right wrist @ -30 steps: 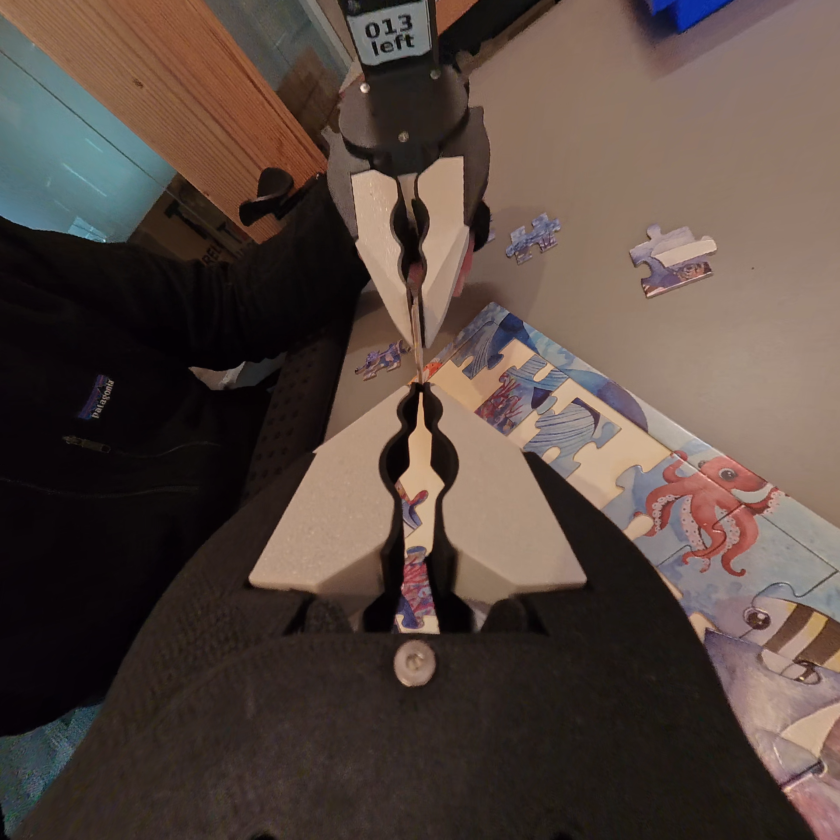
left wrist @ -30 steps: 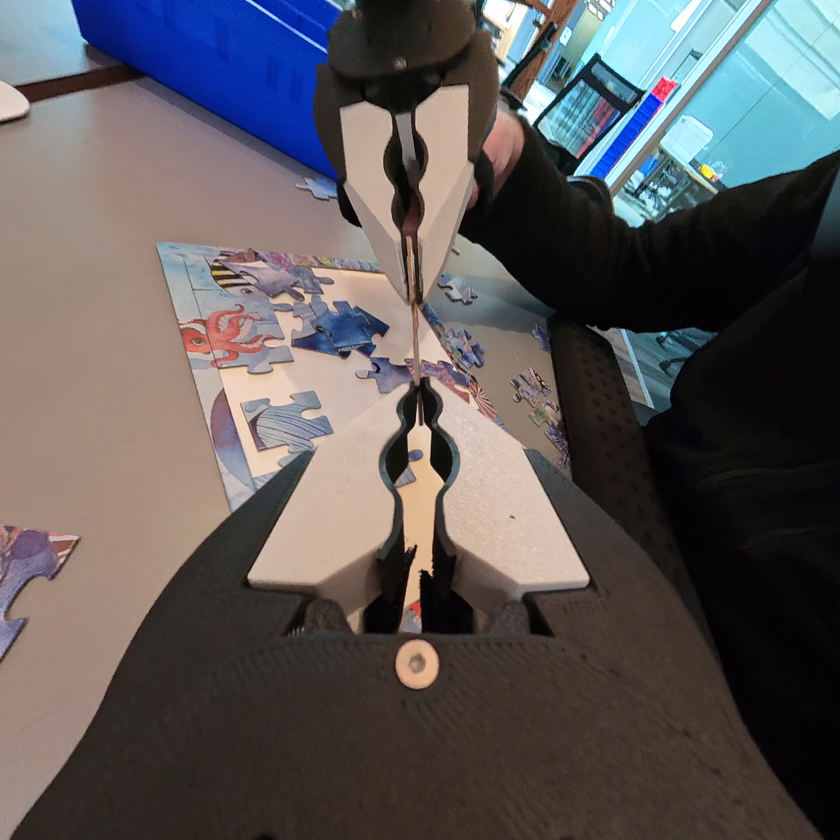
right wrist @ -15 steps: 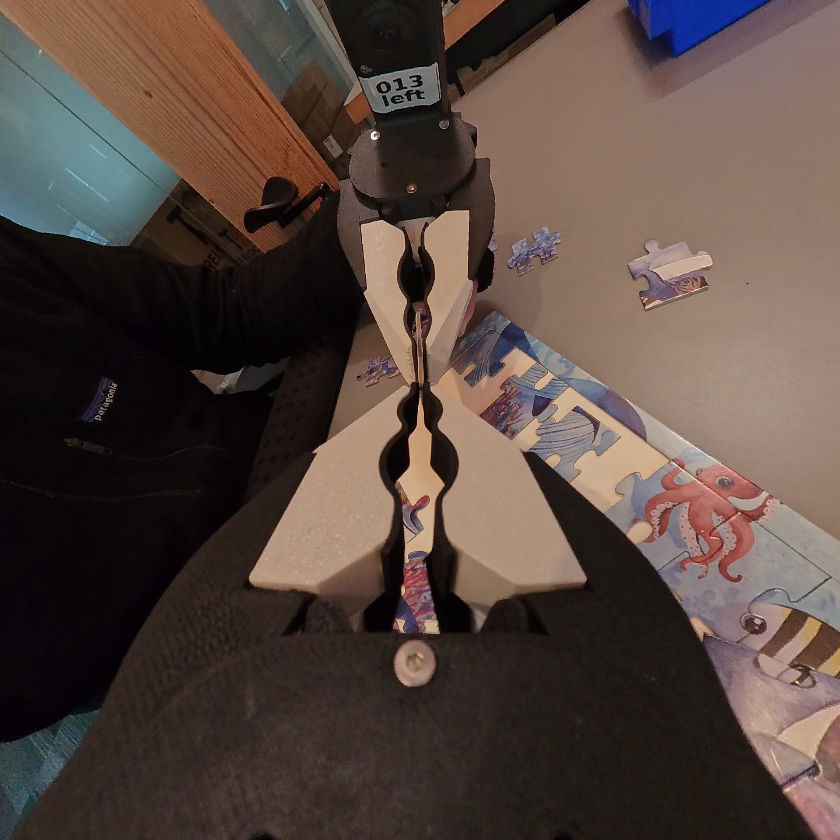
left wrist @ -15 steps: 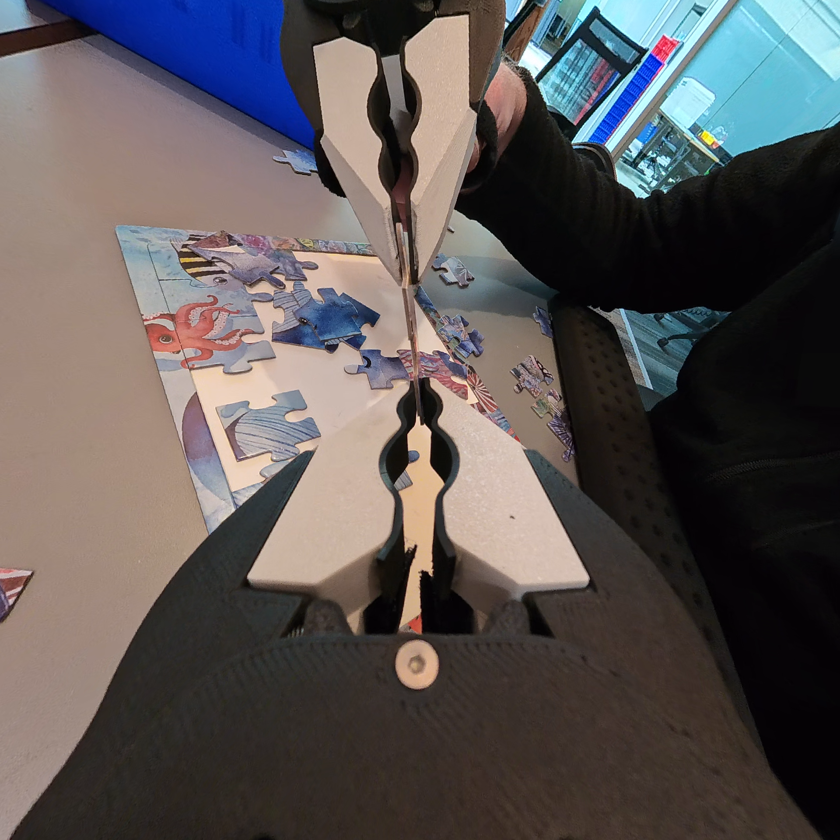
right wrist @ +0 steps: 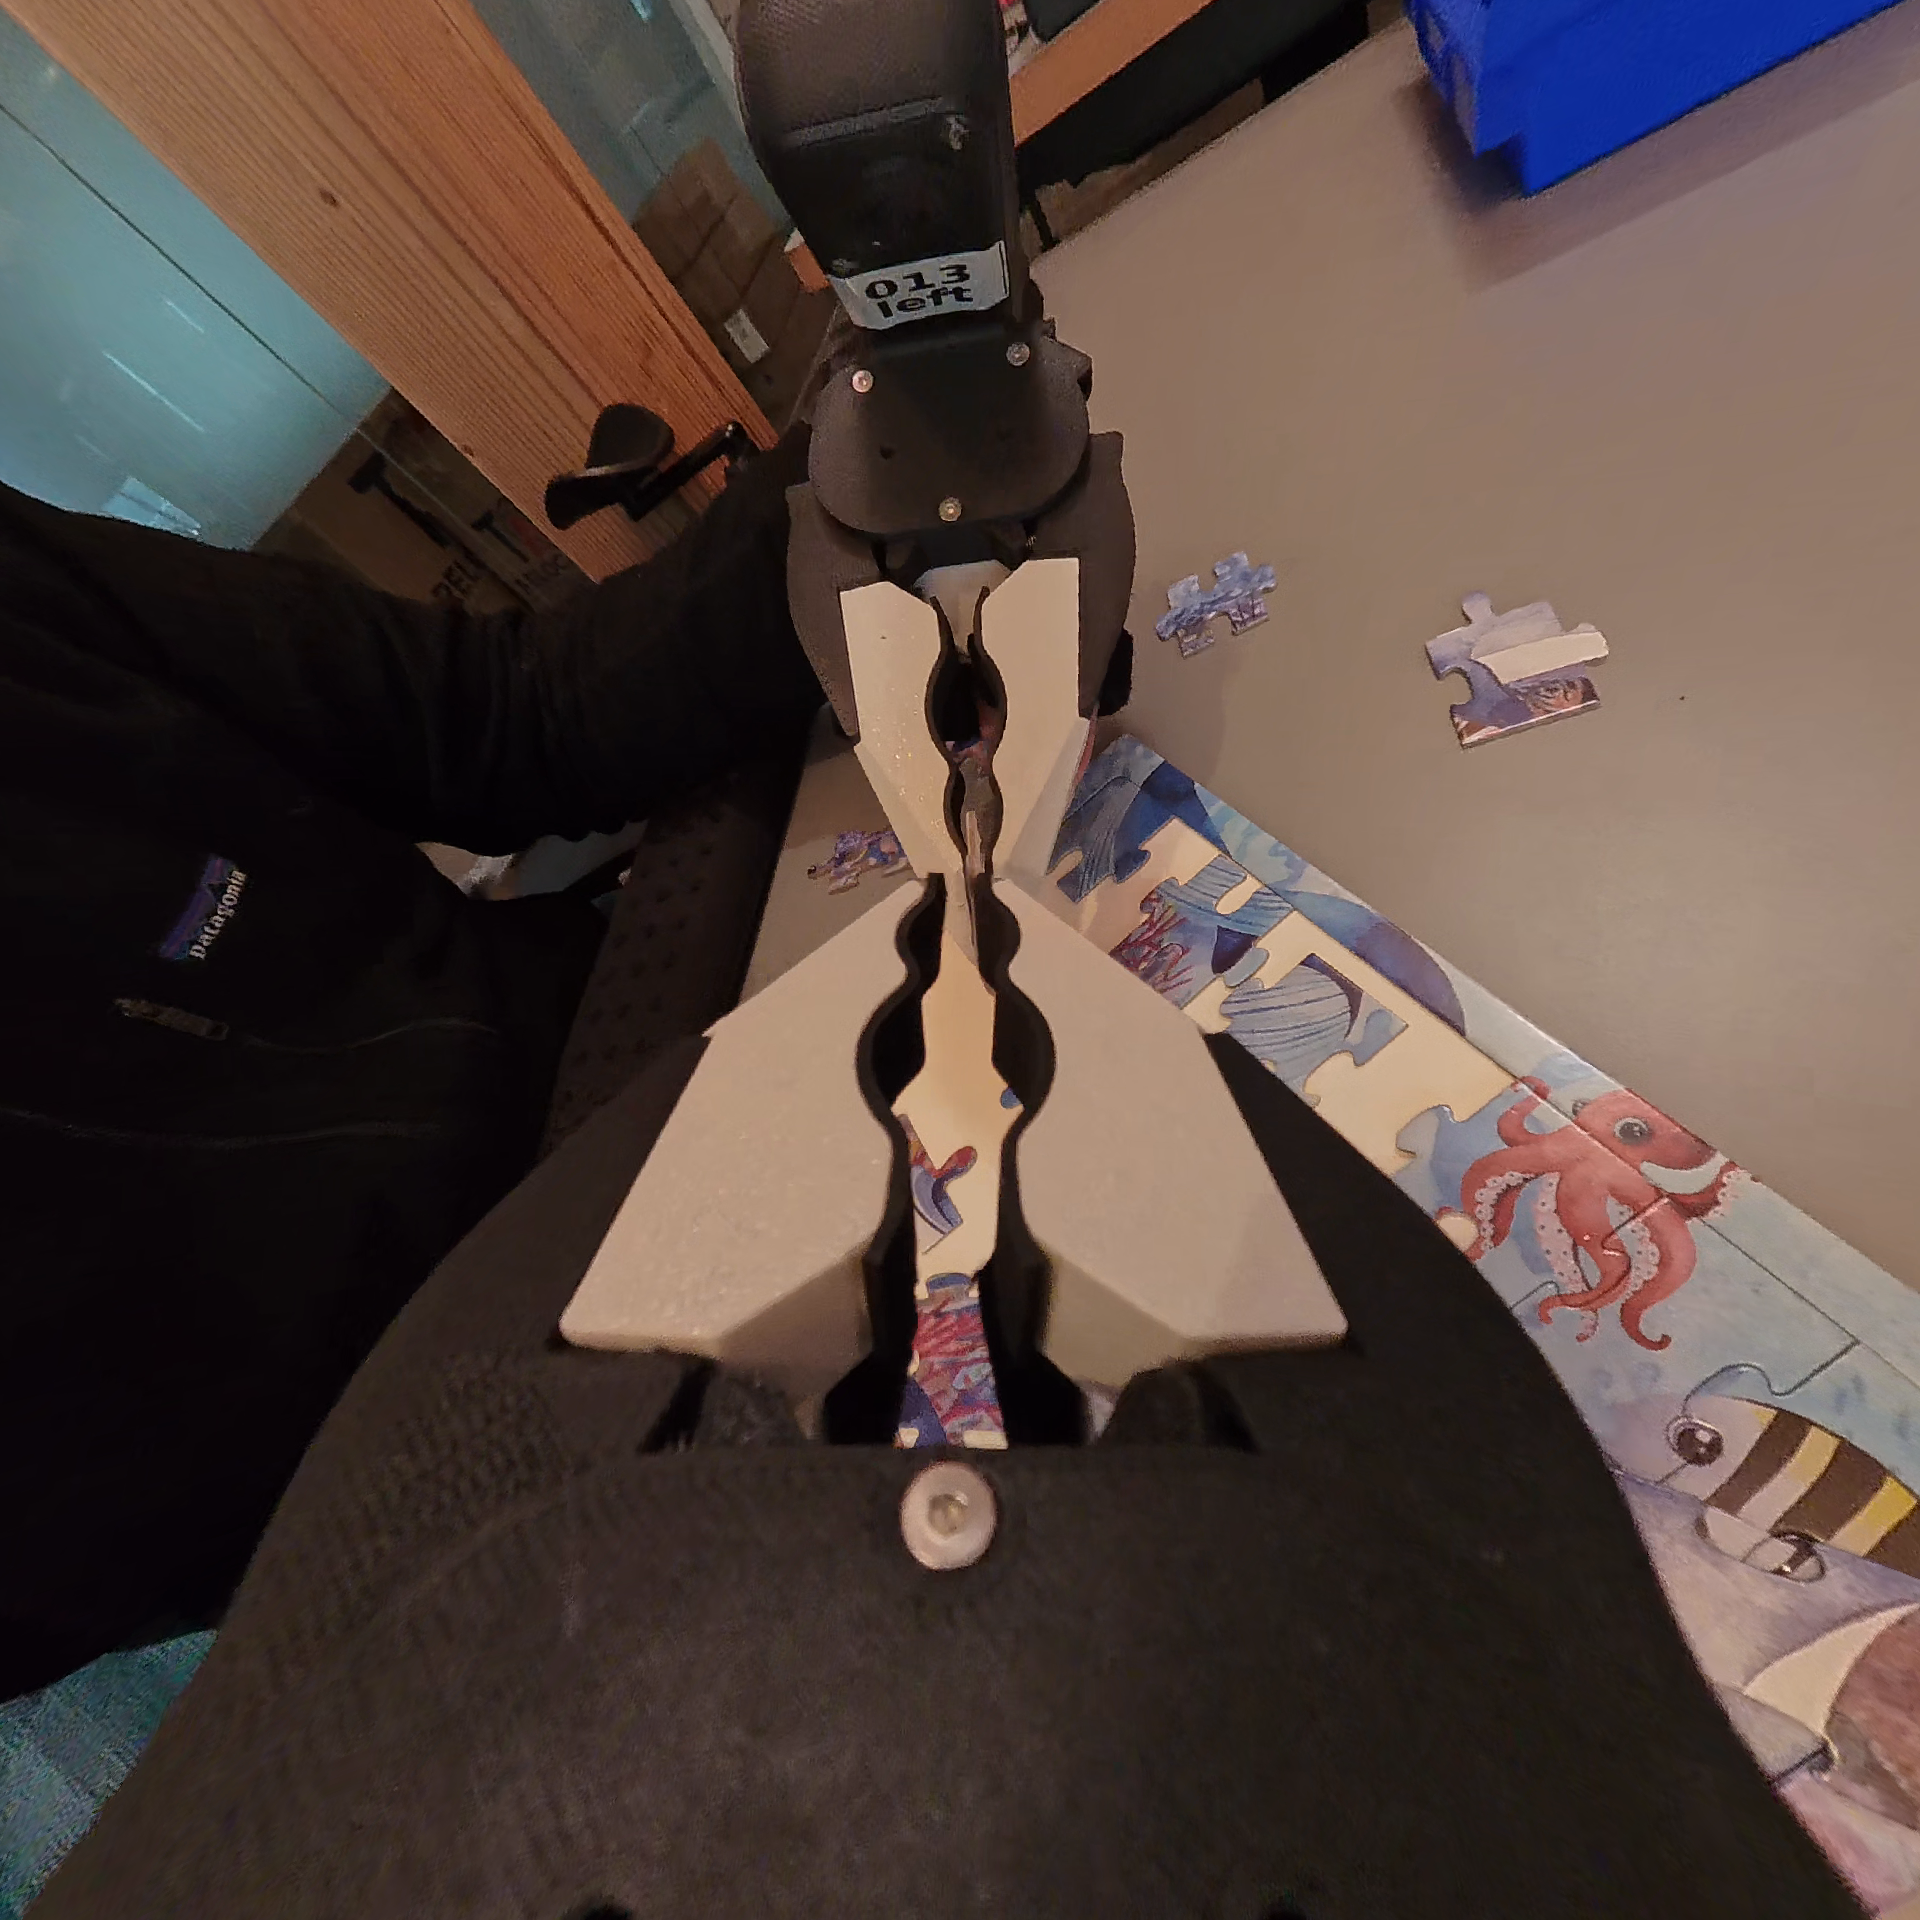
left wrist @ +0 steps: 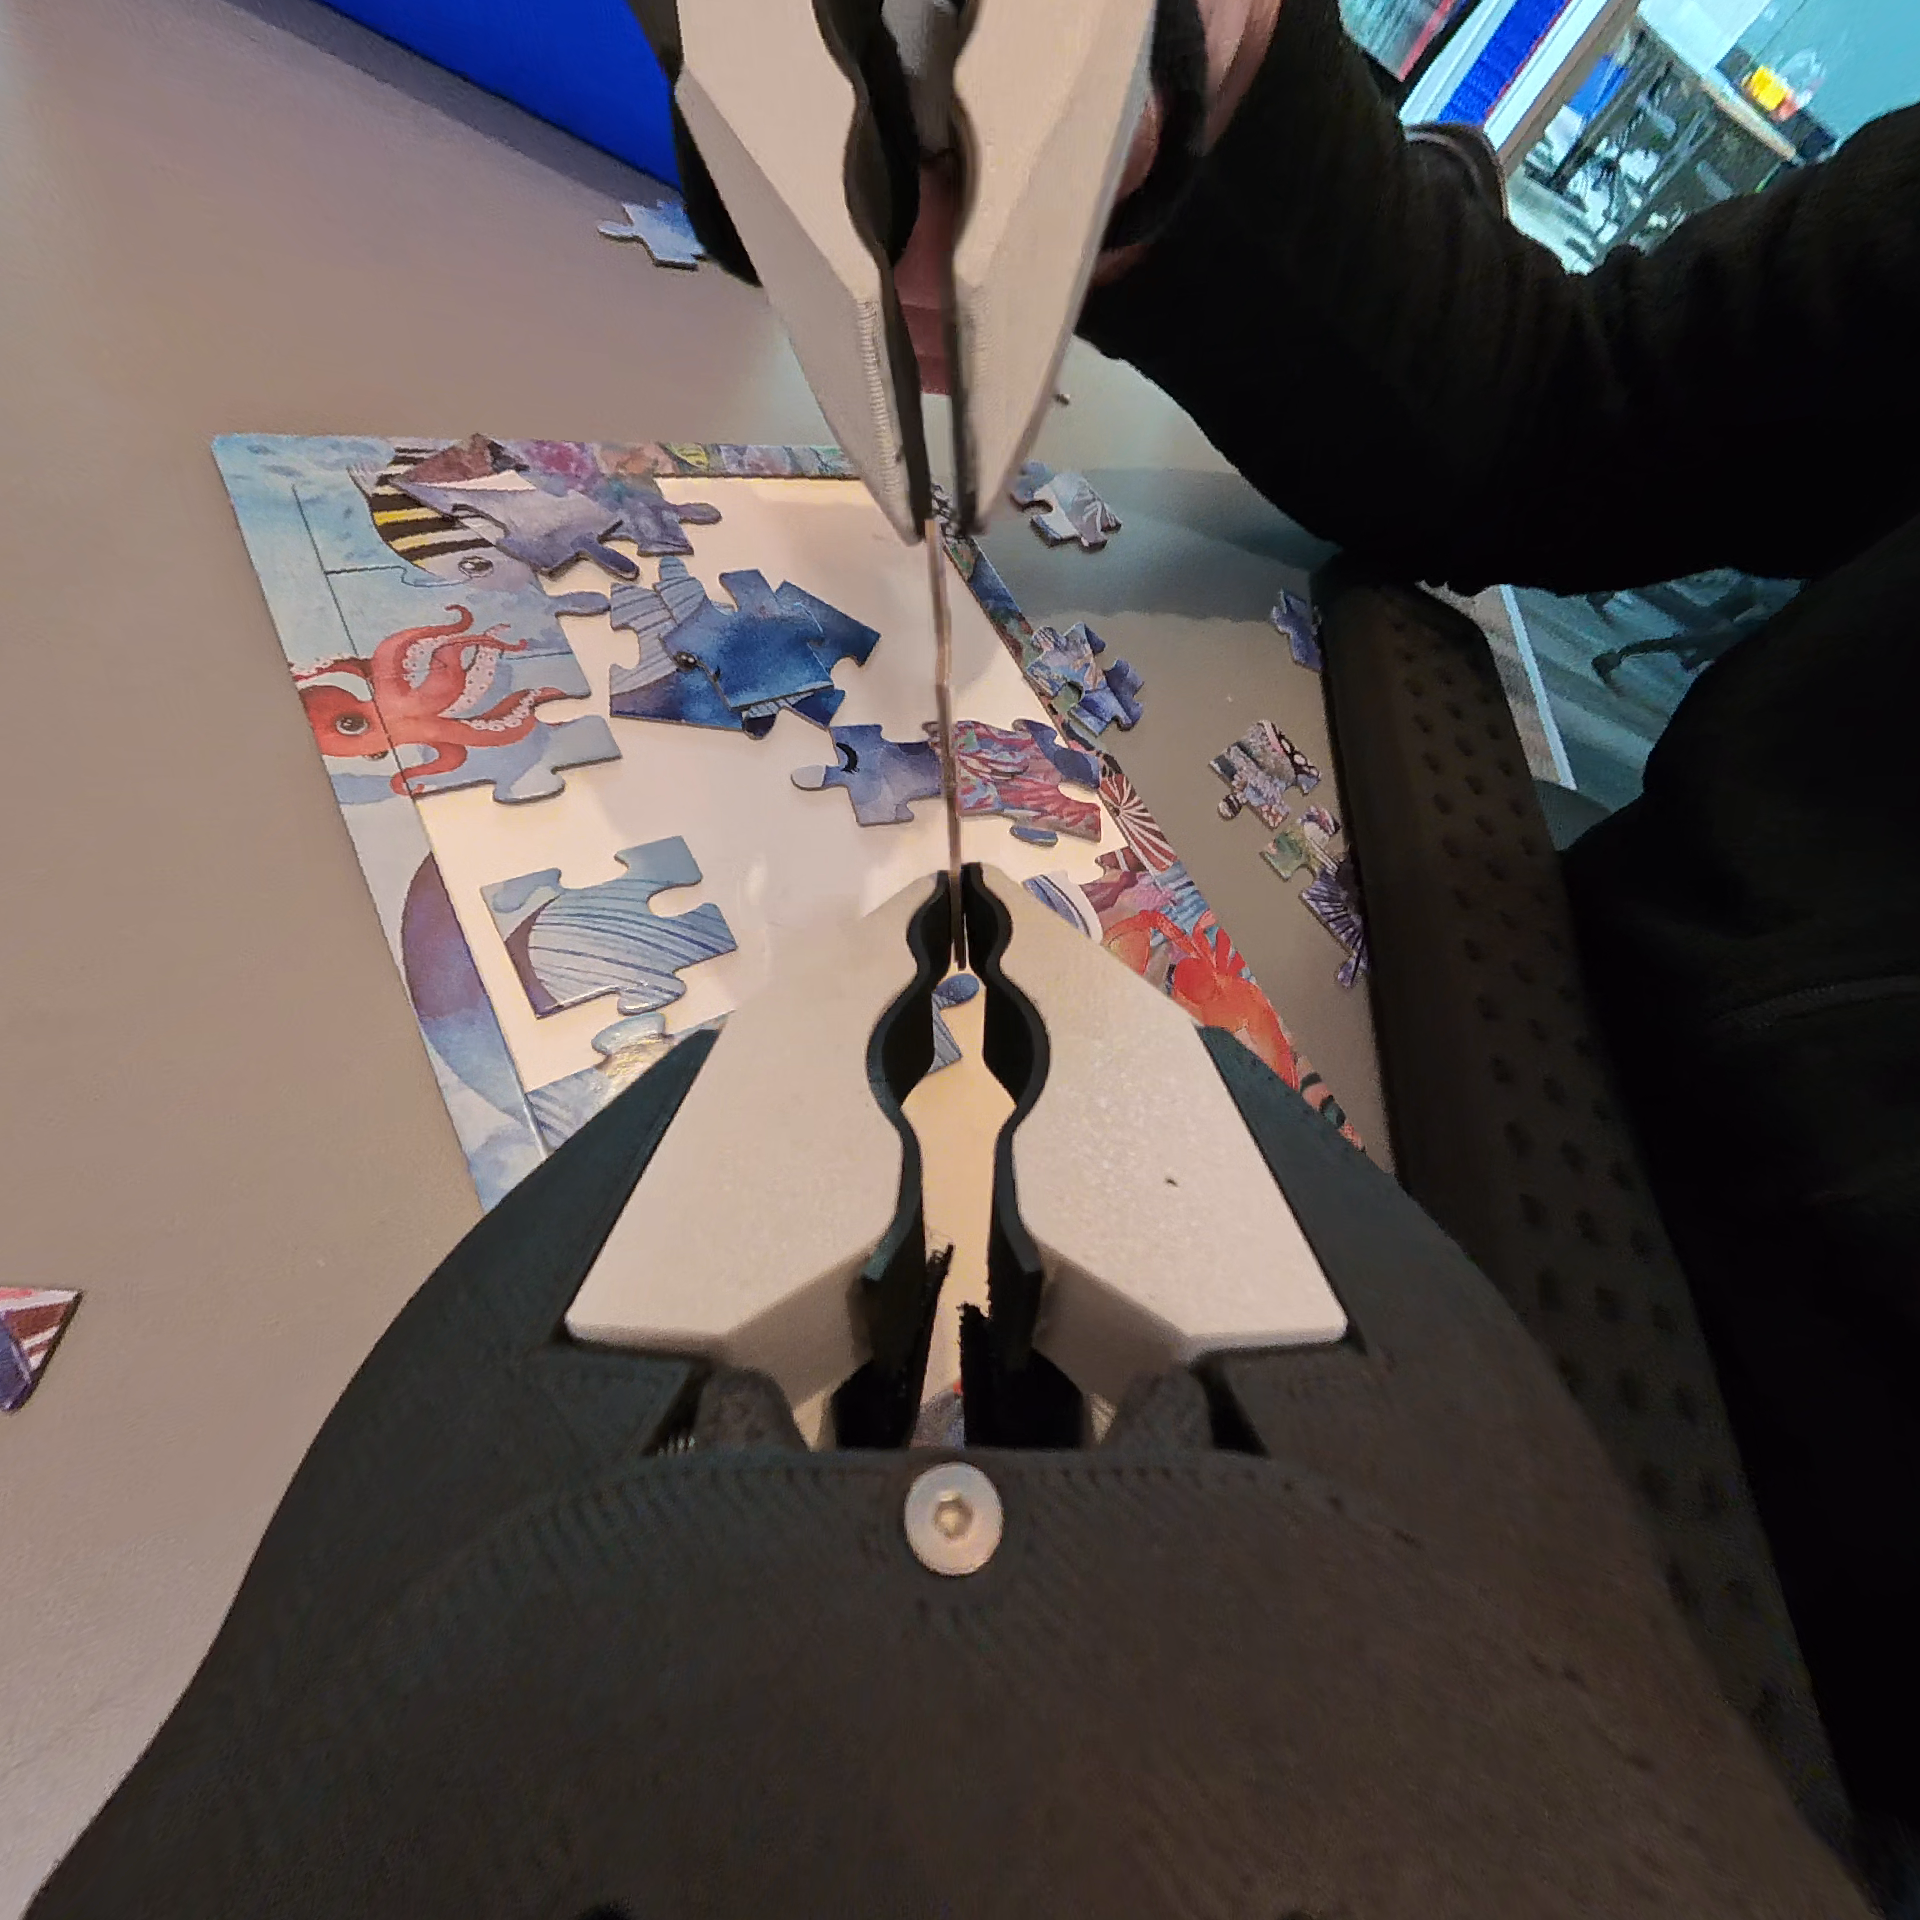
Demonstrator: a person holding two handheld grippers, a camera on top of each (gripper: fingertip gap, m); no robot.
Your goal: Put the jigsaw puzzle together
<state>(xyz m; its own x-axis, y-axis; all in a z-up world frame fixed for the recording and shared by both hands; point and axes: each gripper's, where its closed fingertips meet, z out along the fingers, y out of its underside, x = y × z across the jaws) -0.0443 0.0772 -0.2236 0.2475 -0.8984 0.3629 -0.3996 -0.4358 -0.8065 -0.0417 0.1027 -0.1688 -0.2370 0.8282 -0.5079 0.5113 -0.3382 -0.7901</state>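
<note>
While the left gripper (left wrist: 956,904) at the bottom of its own view has its fingers pinched tight on the near edge of a puzzle piece (left wrist: 941,707), that piece hangs edge-on in the air above the puzzle board (left wrist: 312,499), running up the middle of the frame. Its far end enters the right gripper (left wrist: 938,509), whose fingers stand a narrow gap apart, seemingly wider than the card, so the grip looks to be the left's alone.

The task is early to midway, by my reading. The border and the red octopus section (left wrist: 436,696) at centre left are joined, but the white middle of the board (left wrist: 790,862) is mostly bare. Blue pieces (left wrist: 748,655) lie there loose and overlapping, and more pieces (left wrist: 1268,769) wait on the grey surface (left wrist: 208,312) at right. A blue bin (left wrist: 540,94) stands beyond, at the top of the frame.

The right wrist view alone shows the narrow slit between the right gripper's (right wrist: 961,899) fingers head-on, two stray pieces (right wrist: 1517,670) at upper right, and a striped fish (right wrist: 1808,1496) at lower right. The left wrist view alone shows the bare middle and the pile of loose pieces in it.
</note>
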